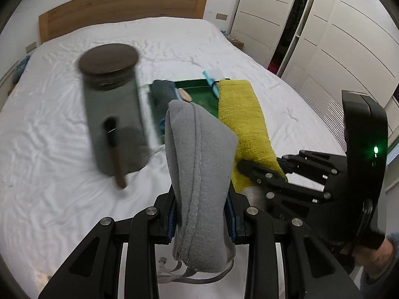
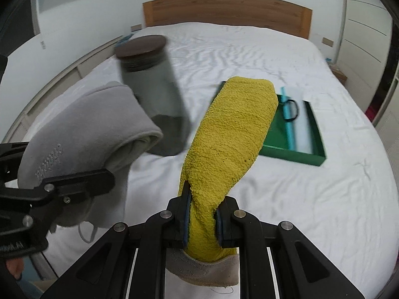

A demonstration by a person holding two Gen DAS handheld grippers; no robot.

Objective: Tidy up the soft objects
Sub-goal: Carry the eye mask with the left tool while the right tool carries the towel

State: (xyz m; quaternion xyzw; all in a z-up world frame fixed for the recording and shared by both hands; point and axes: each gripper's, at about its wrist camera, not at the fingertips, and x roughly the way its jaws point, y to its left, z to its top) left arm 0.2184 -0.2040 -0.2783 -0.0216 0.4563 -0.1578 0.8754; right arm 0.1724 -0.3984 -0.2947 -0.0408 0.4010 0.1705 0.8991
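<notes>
Both matte black two-finger grippers, left (image 1: 203, 224) and right (image 2: 202, 226), are linkage bars pinned with silver round-head screws, blue pads lining the fingers (a green light glows on the right housing), grey sleeve behind.

1. The left gripper (image 1: 203, 226) angles downward, its jaws clamped on a grey slipper (image 1: 199, 164).
2. The right gripper (image 2: 202, 224) angles downward just beside it, its jaws pinching a yellow slipper (image 2: 232, 134).
3. A hand (image 1: 374, 256) grips the right gripper's handle.
</notes>
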